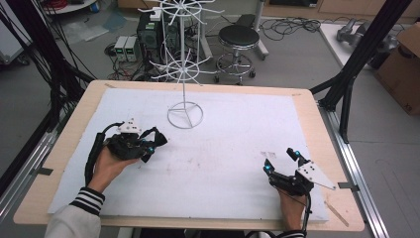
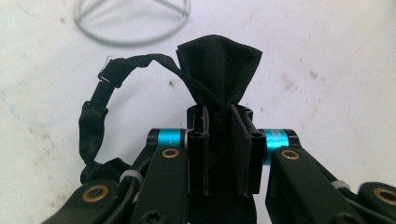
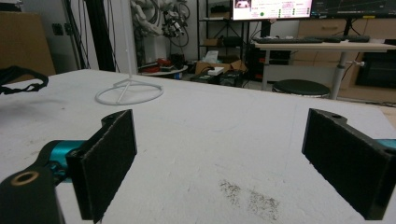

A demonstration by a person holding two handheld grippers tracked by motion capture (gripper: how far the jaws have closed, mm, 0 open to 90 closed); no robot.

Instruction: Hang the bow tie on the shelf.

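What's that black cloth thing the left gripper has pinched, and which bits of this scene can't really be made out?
- Black fabric piece: left gripper view, its lower part hidden between the left gripper pads; what it is stays unclear.
- Same piece, high view: too small, partly covered by the left hand.
- White wire stand: high view, top cut off by the upper edge.

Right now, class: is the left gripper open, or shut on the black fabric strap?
Shut. The left gripper has both pads pinching the black fabric strap, bunched between them.

high view looks down; both tool views skim close, sharing the stand base (image 1: 185, 115).
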